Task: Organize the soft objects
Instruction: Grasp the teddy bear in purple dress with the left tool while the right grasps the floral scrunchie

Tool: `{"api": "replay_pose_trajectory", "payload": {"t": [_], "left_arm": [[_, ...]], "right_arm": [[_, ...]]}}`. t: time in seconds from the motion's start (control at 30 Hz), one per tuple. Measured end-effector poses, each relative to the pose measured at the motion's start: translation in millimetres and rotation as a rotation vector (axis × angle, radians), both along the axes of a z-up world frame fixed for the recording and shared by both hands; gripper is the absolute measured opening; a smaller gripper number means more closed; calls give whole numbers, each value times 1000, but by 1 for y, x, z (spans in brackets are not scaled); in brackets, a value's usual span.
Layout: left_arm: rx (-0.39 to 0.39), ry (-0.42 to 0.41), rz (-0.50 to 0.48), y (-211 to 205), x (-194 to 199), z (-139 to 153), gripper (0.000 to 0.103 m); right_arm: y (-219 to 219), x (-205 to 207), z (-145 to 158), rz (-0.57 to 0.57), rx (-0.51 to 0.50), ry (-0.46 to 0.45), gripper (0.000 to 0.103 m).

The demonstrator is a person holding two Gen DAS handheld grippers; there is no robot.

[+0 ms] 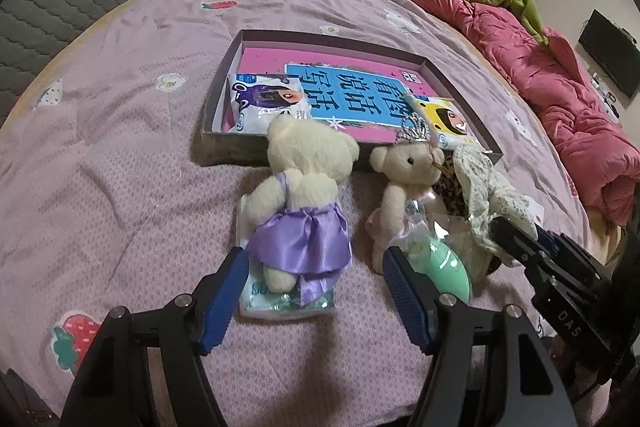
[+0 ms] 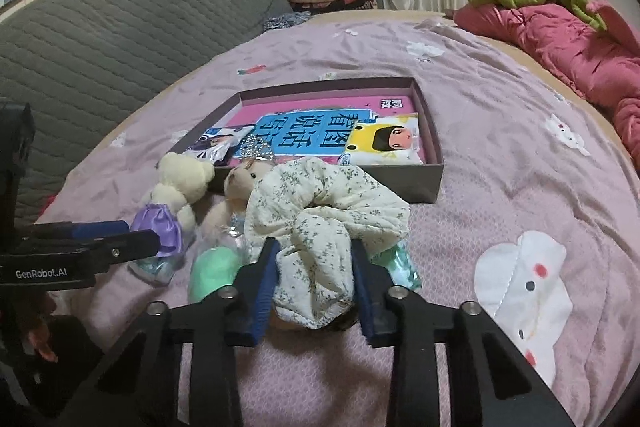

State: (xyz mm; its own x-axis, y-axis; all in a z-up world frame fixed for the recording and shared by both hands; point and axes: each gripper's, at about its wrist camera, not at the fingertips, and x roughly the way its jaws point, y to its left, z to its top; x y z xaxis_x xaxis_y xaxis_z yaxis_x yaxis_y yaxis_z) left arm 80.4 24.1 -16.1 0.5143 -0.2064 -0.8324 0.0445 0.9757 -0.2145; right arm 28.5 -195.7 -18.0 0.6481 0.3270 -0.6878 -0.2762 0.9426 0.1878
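Pink quilted bedding [image 1: 120, 155] fills your left wrist view, and on it, ahead of your left claw [image 1: 316, 291], lies the shallow box [image 1: 224, 141] with a book and two snack packets already inside. That claw stands wide and holds nothing; the bear in the purple dress [image 1: 304, 203] lies face-down just ahead of its fingertips, on a tissue pack [image 1: 280, 307] whose far part it hides. To the claw's right a second bear [image 1: 404, 183] wears a small crown, and a mint-green lump under clear wrap is too covered to name. Your right claw [image 1: 516, 239] enters at the edge, gripping cloth.

From the right wrist view, the right claw [image 2: 316, 279] is narrowed onto the floral scrunchie [image 2: 324, 211], pads pressing the bunched fabric, probably so you can lift it to the box beyond. Something dark sits beneath the scrunchie, unreadable. Off to the left, your other claw [image 2: 116, 235] shows only side-on.
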Motion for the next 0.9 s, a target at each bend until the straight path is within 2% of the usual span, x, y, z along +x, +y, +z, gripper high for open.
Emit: {"api": "replay_pose_trajectory", "payload": {"t": [0.1,0.3,0.37,0.4,0.6,0.7,0.9], "left_arm": [[3,-12,13,2,7,1,69],[34,-21,30,3,25,-3,69],[74,-20,32,0,29,-5,62],[82,-14,27,-2,30,-7,52],[129,5,3,-9,38,-15,47],[62,5,25,0,36,-14,42],[-24,-47,32,9,25,6,42]], "right_arm": [[-6,1,3,-17,15,-24,22],[-18,3,6,-31,61,-29,20],[-21,6,4,-37,71,-14,20],[-22,6,4,-39,76,-11,20],[-23,6,5,-43,76,-25,20],[-23,3,10,-47,72,-56,20],[-22,-8,28,-33,61,-141,19]]}}
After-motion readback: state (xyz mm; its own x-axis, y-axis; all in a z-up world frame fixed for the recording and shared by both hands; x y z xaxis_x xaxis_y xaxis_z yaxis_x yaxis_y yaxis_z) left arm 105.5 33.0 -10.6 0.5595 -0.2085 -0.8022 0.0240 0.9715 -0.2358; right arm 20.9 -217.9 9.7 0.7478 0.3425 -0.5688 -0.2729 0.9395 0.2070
